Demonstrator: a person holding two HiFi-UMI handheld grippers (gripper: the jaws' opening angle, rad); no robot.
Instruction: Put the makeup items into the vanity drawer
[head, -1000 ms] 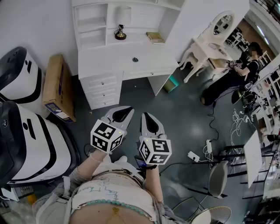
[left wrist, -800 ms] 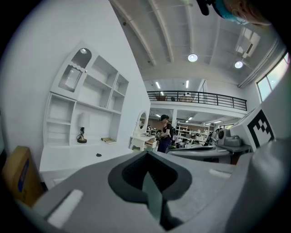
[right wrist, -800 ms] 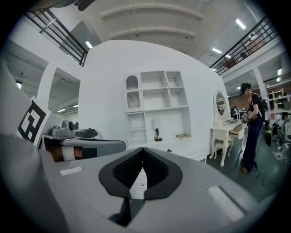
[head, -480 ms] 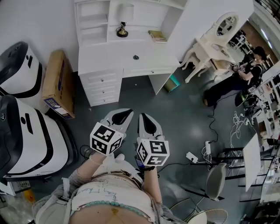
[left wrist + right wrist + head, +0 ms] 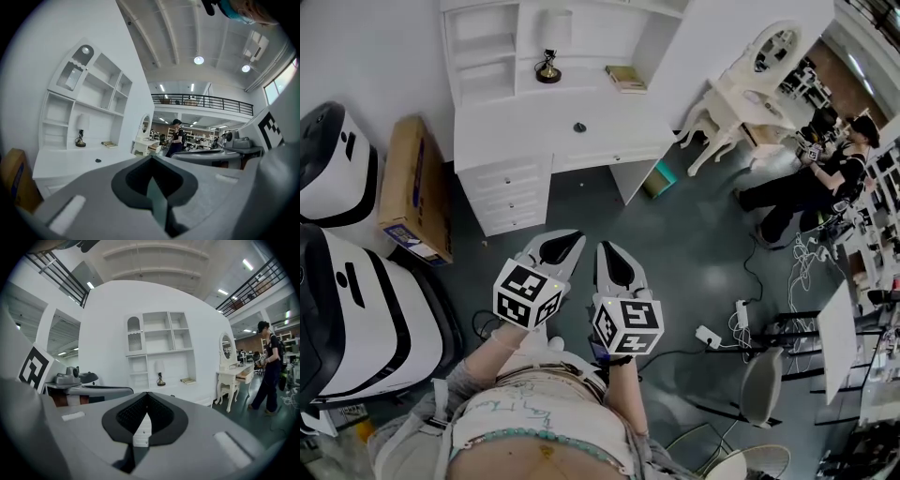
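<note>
Left tool is pressed together, its jaws meeting at the tip with nothing between them; right tool is likewise pressed together and holds nothing; the two hang side by side, just apart, close in front of the person's body and over the dark floor; both point toward the white vanity, which stands well apart from them; its worktop carries a small dark item, too small to tell what it is; the stack of drawers under the worktop's left part is shut, and so is the wide drawer beside it; on the shelf behind the worktop stand a small lamp and, to its right, a book; a cardboard box leans just left of the vanity; white-and-black machines stand further left; to the far right a second vanity with an oval mirror, another person near it.
</note>
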